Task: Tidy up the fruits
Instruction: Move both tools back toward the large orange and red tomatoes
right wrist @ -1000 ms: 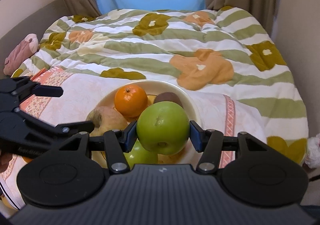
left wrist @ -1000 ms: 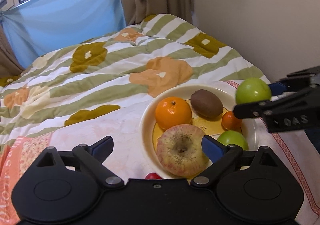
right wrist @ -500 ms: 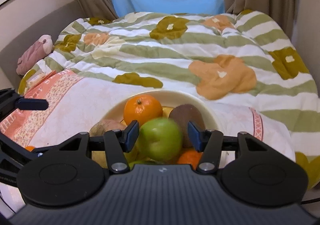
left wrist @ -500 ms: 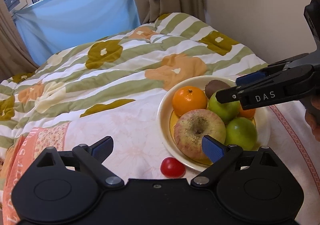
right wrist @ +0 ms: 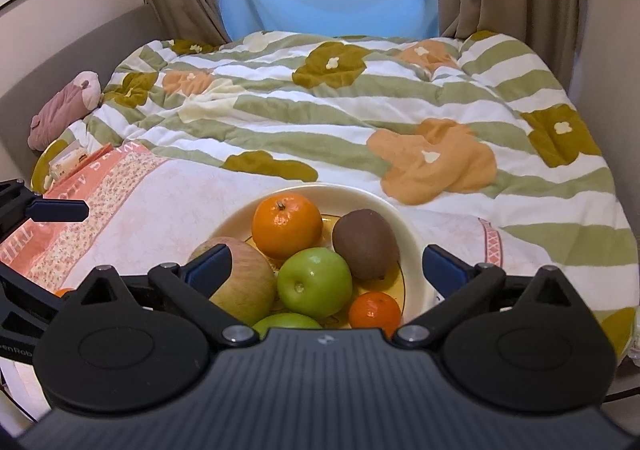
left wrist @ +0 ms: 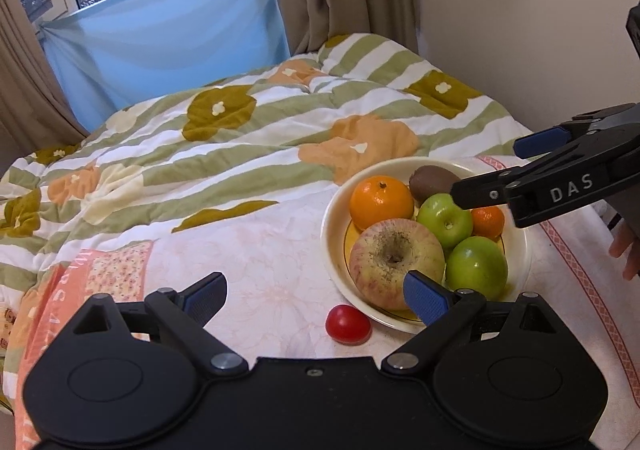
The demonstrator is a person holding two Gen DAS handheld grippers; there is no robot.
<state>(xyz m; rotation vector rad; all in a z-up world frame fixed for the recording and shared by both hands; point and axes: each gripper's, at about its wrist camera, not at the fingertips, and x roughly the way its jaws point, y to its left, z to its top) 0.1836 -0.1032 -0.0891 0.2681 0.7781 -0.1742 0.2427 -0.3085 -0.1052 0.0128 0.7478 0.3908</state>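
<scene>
Right wrist view is showing my right claw (right wrist: 324,270) standing with its jaws wide apart; they have just been opening, and nothing is pressed between the pads now. Just ahead of that claw and between its open tips, the green apple (right wrist: 315,281) is sitting free in the bowl (right wrist: 412,246), touching the big reddish apple (right wrist: 240,282) on its left and the kiwi (right wrist: 366,244) on its right. A small mandarin (right wrist: 374,310) is lying nearest the claw on the right side, a second green apple (right wrist: 286,319) is peeking out right under the claw body, and the large orange (right wrist: 287,226) is sitting beyond them all.

I am judging the drop of this apple as done, so the step in hand is the release.

From the left wrist view, my left claw (left wrist: 316,292) is also hanging open and empty, low over the bedspread (left wrist: 248,250). A small red fruit (left wrist: 347,324), maybe a tomato, is lying on the cloth just ahead of it, between its tips and closer to the right one, just outside the bowl's near rim.

Next I am expecting to back the right claw off without nudging the pile, then lower the left claw around that red fruit, closing gently since it looks small, round and likely to roll on soft bedding.
</scene>
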